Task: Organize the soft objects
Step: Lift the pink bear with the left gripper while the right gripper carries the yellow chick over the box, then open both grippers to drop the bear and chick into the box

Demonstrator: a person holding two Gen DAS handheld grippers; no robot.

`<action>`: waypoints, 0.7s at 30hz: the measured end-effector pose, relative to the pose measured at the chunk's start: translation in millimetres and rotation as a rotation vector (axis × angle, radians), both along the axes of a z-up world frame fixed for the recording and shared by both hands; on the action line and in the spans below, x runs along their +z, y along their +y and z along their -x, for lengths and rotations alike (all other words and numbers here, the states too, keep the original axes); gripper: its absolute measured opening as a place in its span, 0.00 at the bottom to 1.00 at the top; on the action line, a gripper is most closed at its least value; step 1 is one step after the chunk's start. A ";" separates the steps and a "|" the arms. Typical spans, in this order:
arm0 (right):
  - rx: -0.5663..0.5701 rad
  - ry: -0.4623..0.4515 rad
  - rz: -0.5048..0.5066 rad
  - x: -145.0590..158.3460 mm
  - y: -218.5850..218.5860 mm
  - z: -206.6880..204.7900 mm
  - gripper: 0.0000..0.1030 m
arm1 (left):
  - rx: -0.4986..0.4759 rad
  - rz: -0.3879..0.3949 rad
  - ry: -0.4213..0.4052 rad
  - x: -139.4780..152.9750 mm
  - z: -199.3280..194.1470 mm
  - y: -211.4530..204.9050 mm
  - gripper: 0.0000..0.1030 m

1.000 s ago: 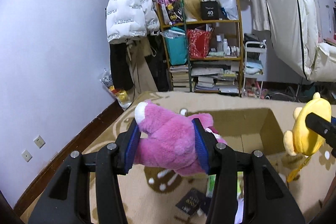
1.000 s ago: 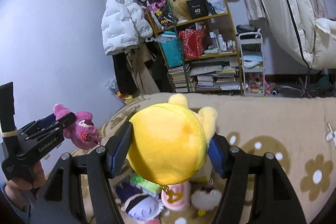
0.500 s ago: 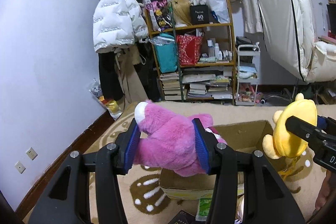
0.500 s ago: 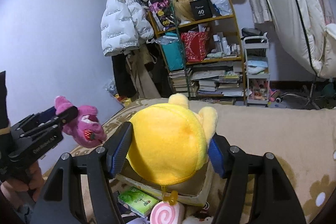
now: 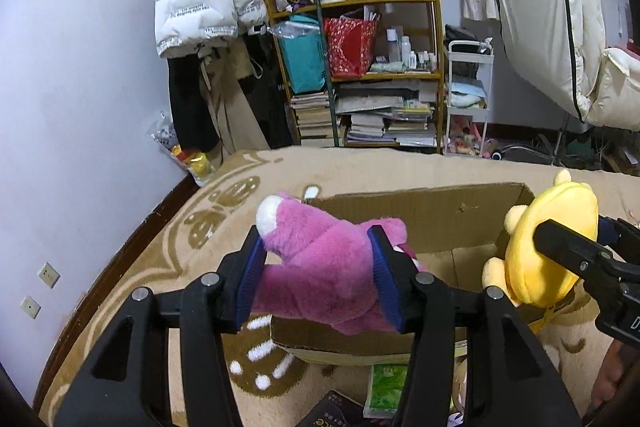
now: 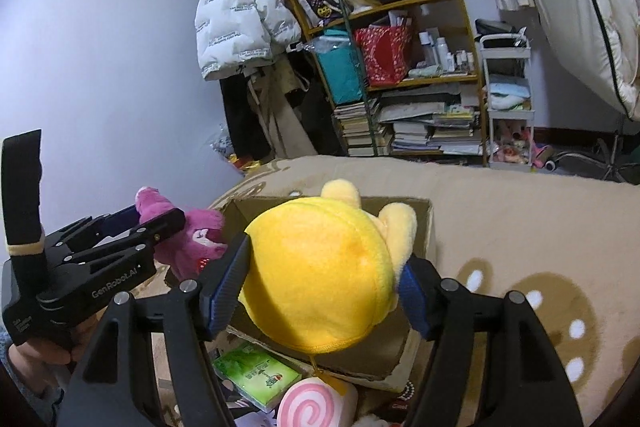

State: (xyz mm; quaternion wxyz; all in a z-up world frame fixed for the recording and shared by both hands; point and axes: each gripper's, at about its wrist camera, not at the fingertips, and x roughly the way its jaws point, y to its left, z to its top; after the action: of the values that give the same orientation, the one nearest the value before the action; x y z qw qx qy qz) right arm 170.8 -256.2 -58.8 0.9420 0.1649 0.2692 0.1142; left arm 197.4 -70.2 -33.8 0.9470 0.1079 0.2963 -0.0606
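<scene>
While left fingers (image 5: 316, 269) clamp pink plush (image 5: 320, 279) | right fingers (image 6: 324, 281) clamp yellow plush (image 6: 320, 275)

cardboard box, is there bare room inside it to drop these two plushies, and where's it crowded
The cardboard box shows bare floor by its far wall and right corner, under the yellow plush. The pink plush hangs over its near left rim. The rug right of the box is bare. Crowded: the near side, with the green packet and swirl plush.

Two plush toys: pink plush (image 5: 324, 267), yellow plush (image 6: 320, 275); one cardboard box (image 5: 440, 215).
</scene>
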 end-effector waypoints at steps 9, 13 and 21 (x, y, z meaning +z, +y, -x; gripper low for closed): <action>0.021 0.013 0.029 -0.7 5.4 -1.1 0.77 | 0.024 -0.025 0.017 -2.5 0.3 1.4 0.70; 0.020 0.006 0.044 2.7 7.5 2.2 0.78 | 0.028 -0.043 0.030 0.6 4.7 5.5 0.76; 0.001 -0.011 0.042 14.1 6.8 17.9 0.96 | 0.048 -0.039 0.056 9.9 20.0 20.2 0.88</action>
State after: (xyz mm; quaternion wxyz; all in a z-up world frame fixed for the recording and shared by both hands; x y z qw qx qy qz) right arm 152.9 -249.3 -44.7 0.9466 0.1445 0.2665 0.1098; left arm 177.4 -50.0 -23.8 0.9372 0.1177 0.3266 -0.0353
